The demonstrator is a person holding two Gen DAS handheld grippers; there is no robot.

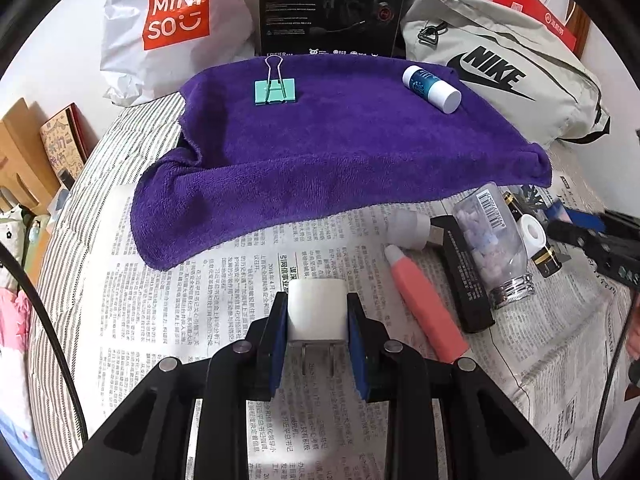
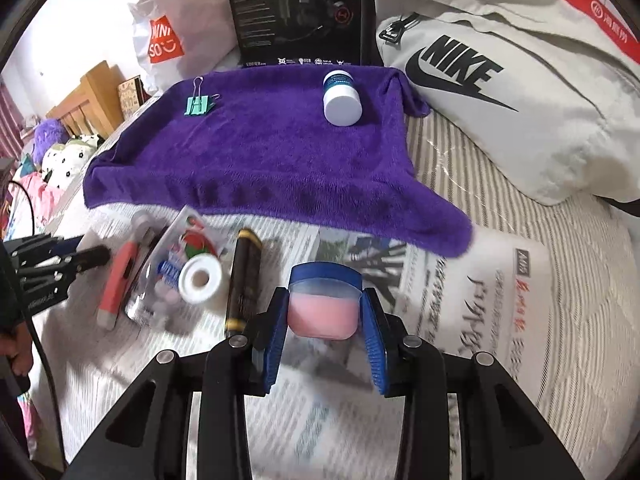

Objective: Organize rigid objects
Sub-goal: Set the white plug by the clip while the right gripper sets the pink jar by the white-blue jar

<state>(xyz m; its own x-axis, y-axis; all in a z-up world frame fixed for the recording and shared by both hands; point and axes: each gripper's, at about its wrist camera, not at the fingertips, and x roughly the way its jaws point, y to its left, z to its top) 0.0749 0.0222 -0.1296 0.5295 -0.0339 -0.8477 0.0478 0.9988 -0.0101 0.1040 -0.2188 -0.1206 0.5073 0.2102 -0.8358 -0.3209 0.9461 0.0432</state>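
My left gripper (image 1: 317, 312) is shut on a white plug adapter (image 1: 317, 307), its metal prongs toward the camera, above the newspaper. My right gripper (image 2: 324, 312) is shut on a small pink jar with a blue lid (image 2: 325, 300). A purple towel (image 1: 320, 152) lies ahead; on it rest a green binder clip (image 1: 275, 90) at the far left and a blue-and-white bottle (image 1: 431, 88) at the far right. In the right wrist view the purple towel (image 2: 260, 160) carries the binder clip (image 2: 198, 105) and the bottle (image 2: 341, 98).
On the newspaper (image 1: 180, 280) lie a pink tube (image 1: 424, 308), a black box (image 1: 466, 276), a clear pill bottle (image 1: 494, 240), a white tape roll (image 2: 199, 280) and a black-and-gold tube (image 2: 244, 280). Behind the towel stand a Miniso bag (image 1: 176, 16), a black carton (image 1: 332, 4) and a Nike bag (image 1: 500, 68).
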